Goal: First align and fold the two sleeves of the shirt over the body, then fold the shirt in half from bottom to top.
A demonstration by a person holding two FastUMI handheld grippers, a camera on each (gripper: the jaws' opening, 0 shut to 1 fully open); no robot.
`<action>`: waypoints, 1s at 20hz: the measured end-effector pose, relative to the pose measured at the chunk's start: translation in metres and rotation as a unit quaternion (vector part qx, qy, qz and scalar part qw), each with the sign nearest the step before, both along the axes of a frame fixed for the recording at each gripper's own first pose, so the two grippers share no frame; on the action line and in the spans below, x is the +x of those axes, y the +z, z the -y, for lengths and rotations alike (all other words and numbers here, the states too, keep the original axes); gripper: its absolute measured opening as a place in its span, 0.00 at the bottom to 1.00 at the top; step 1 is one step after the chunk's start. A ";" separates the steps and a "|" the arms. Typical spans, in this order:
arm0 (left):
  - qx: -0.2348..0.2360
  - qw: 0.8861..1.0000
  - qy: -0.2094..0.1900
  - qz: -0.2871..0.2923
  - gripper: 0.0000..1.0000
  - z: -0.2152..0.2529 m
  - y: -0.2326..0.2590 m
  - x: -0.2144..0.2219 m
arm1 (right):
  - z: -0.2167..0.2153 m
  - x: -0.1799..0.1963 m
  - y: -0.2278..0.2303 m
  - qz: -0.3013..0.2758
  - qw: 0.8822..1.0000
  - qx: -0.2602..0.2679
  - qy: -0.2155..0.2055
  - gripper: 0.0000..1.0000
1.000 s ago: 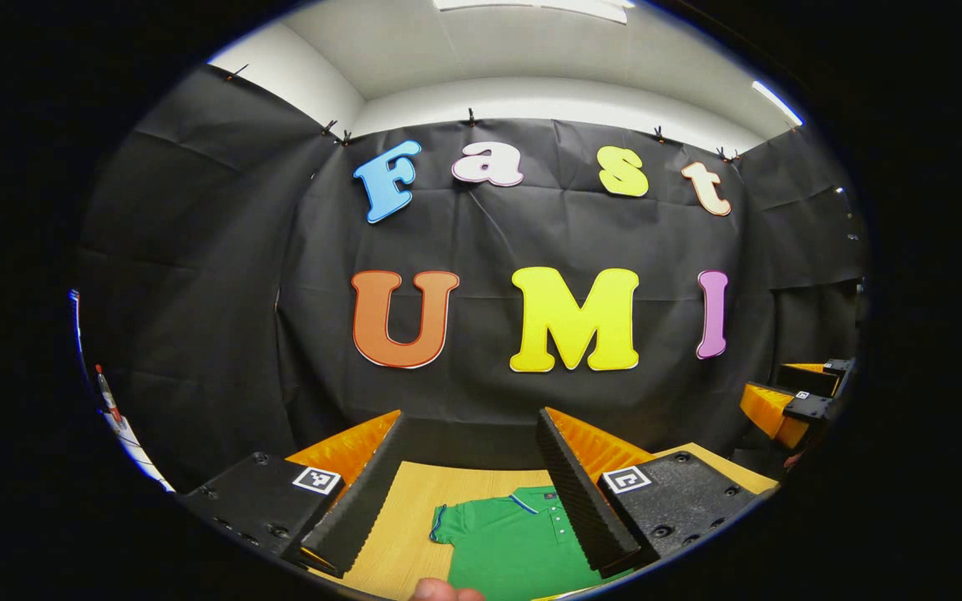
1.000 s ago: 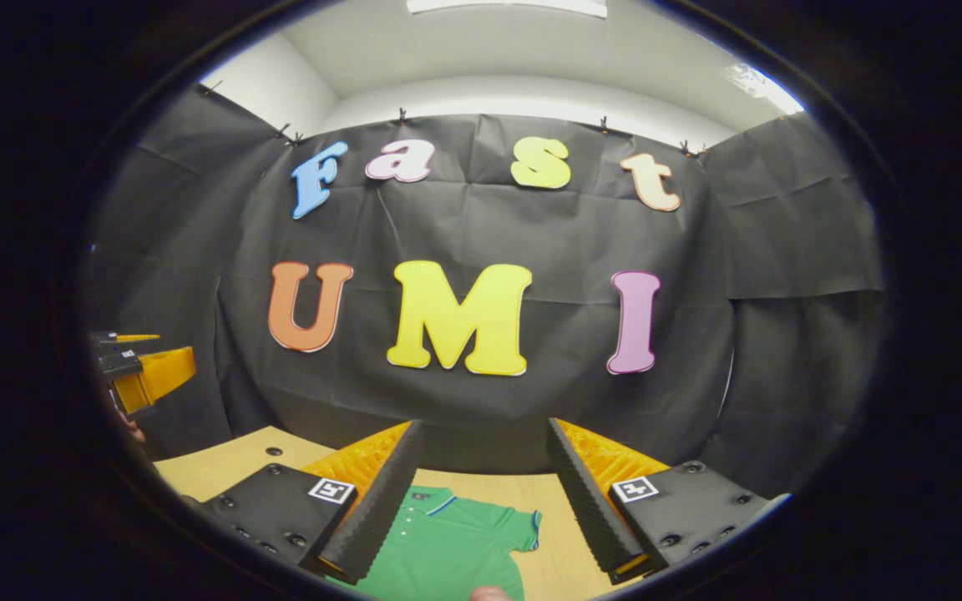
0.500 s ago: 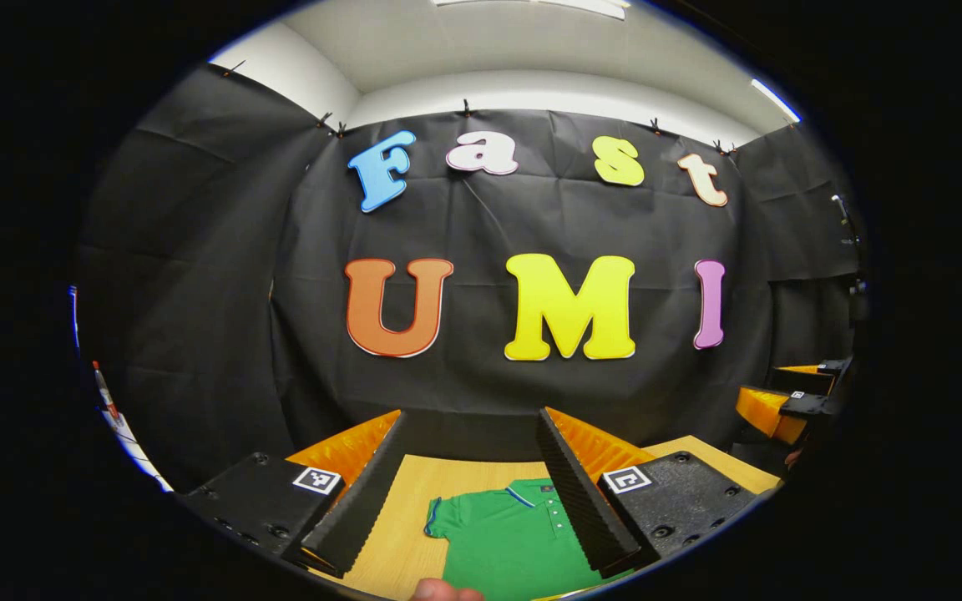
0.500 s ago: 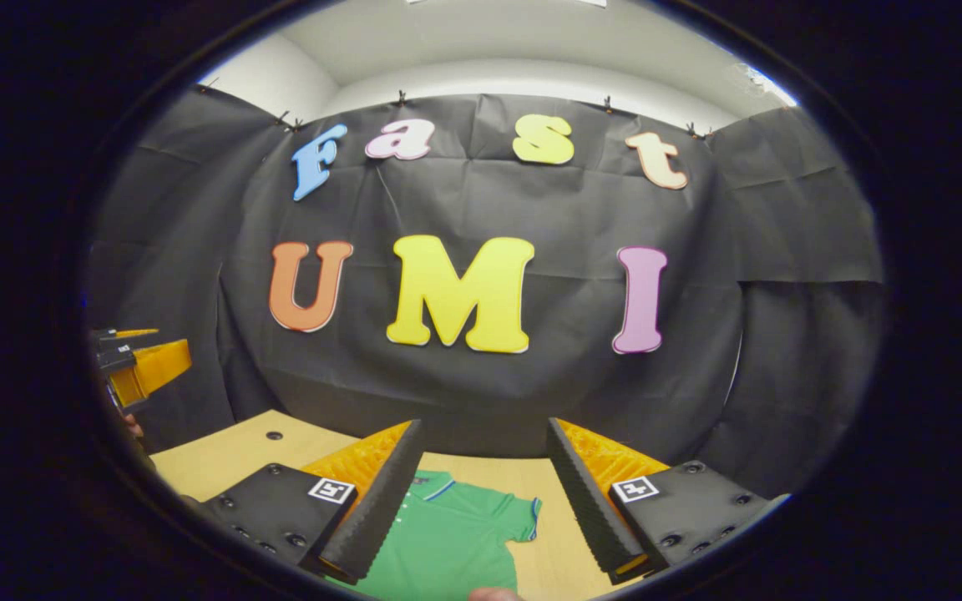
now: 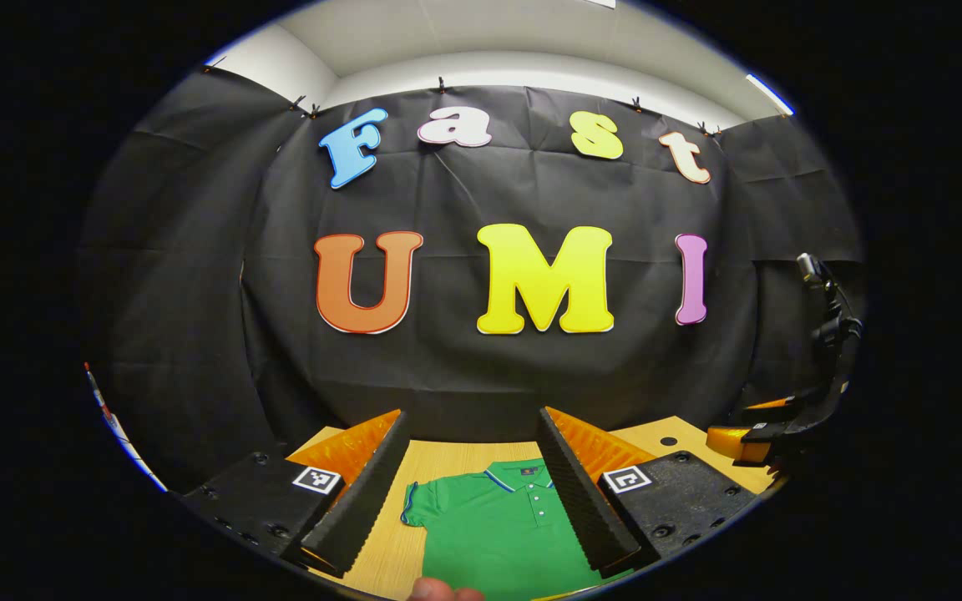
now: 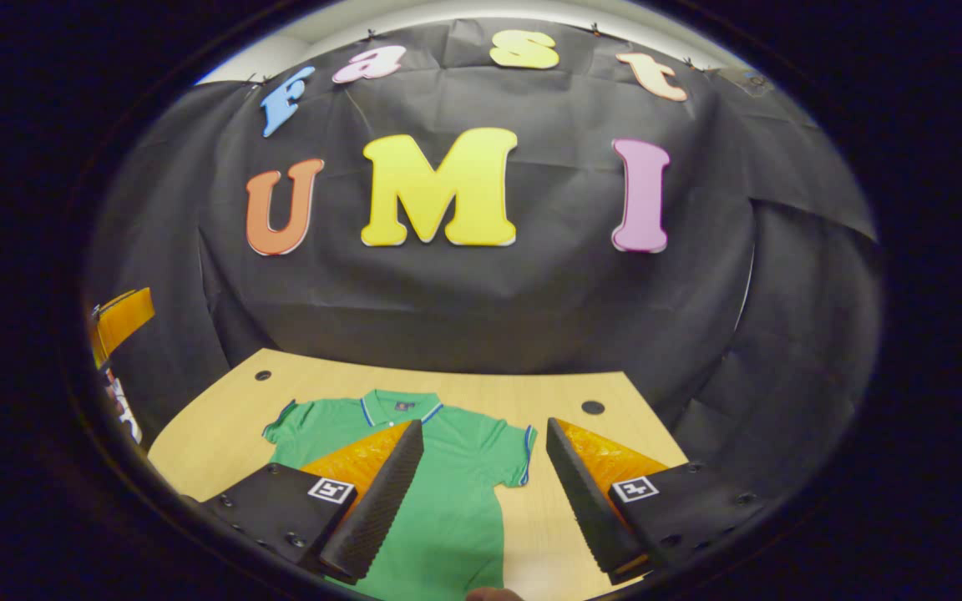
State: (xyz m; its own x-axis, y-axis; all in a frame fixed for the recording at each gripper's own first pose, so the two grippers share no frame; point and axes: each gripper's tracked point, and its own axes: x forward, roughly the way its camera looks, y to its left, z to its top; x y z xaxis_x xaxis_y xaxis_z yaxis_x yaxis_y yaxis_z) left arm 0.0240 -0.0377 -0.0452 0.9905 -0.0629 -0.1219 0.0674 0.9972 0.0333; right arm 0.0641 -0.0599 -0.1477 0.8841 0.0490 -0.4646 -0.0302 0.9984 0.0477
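a green short-sleeved polo shirt lies flat on the light wooden table; left gripper and right gripper hover above the shirt, jaws wide, empty; no legible writing.

shirt: soft matt knit cloth, smooth, lying flat; ribbed-looking collar
table: wood-grain top, smooth with a low sheen
left gripper: fingers faced with matt ridged pads; ribbed plastic behind them
right gripper: same matt toothed pads, matt plastic bodies with paper-like tags
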 end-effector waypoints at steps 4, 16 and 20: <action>0.003 1.000 0.001 -0.011 0.98 0.003 -0.006 0.000 | 0.024 0.021 -0.042 -0.062 0.998 -0.004 -0.004 0.96; 0.025 0.996 0.056 -0.058 0.98 -0.015 -0.035 -0.009 | 0.037 0.107 -0.157 -0.168 0.985 -0.014 0.029 0.96; 0.029 0.994 0.071 -0.080 0.98 -0.018 -0.044 -0.018 | 0.036 0.136 -0.200 -0.198 0.980 -0.003 0.028 0.96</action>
